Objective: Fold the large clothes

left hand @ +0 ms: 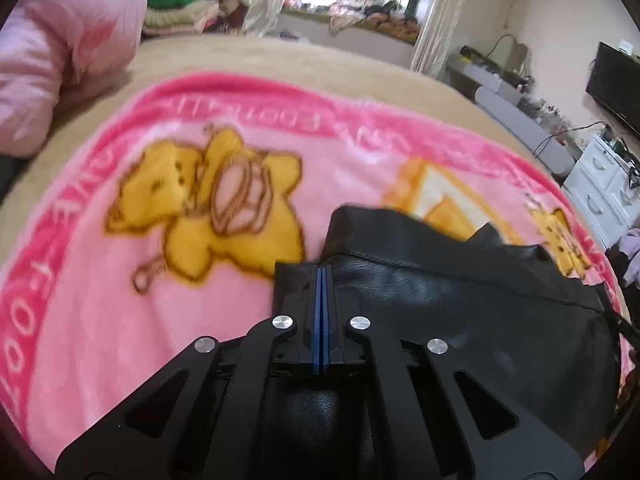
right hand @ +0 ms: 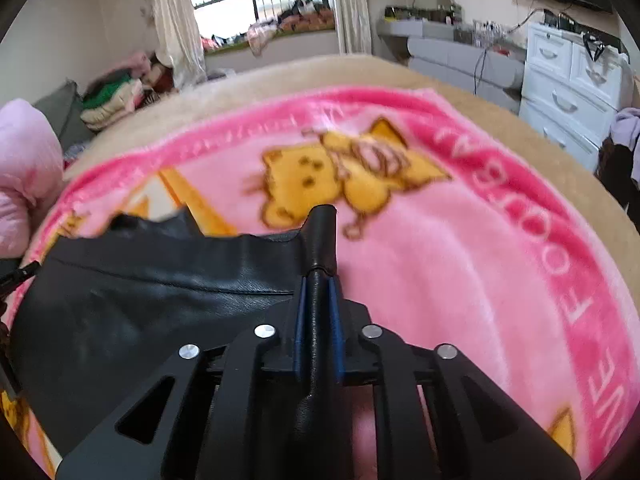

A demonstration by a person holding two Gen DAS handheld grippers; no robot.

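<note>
Left tool pinched shut on black leather garment edge | right tool clamped opposite edge | both held it taut above pink blanket on bed, likely for folding over

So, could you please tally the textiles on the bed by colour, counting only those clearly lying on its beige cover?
Black: 1, the leather garment held in both grippers, left gripper and right gripper.
Pink: 2, the cartoon blanket under it and the padded quilt at the bed's far left.
Total: 3
</note>
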